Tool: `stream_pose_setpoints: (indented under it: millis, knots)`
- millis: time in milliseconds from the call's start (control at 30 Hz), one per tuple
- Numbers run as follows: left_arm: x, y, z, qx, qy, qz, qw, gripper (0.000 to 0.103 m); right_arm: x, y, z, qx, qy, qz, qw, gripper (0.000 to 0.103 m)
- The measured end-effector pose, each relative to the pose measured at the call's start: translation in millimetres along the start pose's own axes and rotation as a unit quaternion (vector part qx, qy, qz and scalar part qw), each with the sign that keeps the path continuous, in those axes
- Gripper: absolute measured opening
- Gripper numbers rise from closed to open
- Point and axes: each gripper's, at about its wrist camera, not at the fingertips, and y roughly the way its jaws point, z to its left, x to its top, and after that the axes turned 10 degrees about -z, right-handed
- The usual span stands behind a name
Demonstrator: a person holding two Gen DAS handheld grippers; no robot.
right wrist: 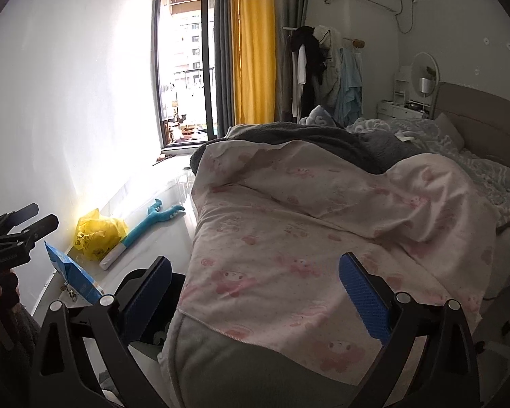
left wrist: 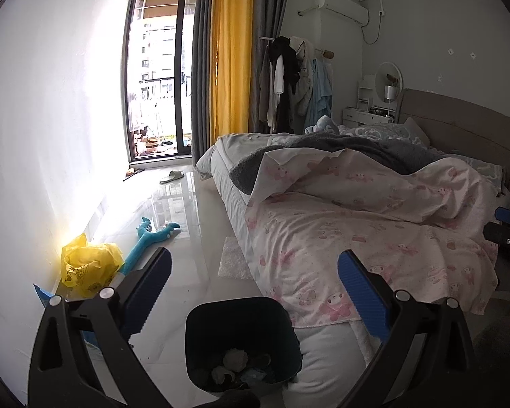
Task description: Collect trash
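Observation:
A dark trash bin stands on the floor by the bed's foot, with crumpled scraps inside. My left gripper hangs open and empty above it. A yellow plastic bag lies by the wall, next to a blue packet. My right gripper is open and empty over the pink quilt. In the right wrist view the bin is partly hidden behind the left finger, and the yellow bag, the blue packet and the left gripper also show.
The bed fills the right side. A blue toy and a white mat lie on the glossy floor. A slipper lies near the balcony door. A clothes rack stands behind the bed.

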Motion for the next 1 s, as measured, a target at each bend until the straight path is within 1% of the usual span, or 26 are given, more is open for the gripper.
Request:
stream_pose_setpoints:
  millis: [133,267,433,600,767,1000]
  knots:
    - [-3.1,-3.7,-5.6,-0.004,0.008,0.001,1.0000,0.100,-10.5,-18.6,-3.7,-0.005,-0.012,-0.003,1.000,0.100]
    - [-6.7,-8.7,-12.8,-0.008,0.020,-0.002,0.9998,0.100,-16.2,-29.1,-9.3,0.001,0.002,-0.019,1.000,0.100]
    - [-10.7,-7.7,-16.2,-0.006,0.010,-0.003,0.9999,0.100,-18.8,-28.6,-10.6,0.015,0.012,-0.022,1.000,0.100]
    - [-13.0,-1.4,-16.7,0.010,0.003,0.002,0.9999,0.100,-19.3,-29.4,-5.4,0.036,0.006,-0.026,0.999,0.100]
    - [-15.1,0.4,-15.7,0.013,0.000,0.005,0.9999,0.100,-20.3,-27.7,-5.7,0.050,0.013,-0.021,0.998,0.100]
    - [-16.9,1.3,-16.8,0.013,0.002,0.006,0.9999,0.100,-20.2,-30.0,-7.4,0.052,0.017,-0.028,0.998,0.100]
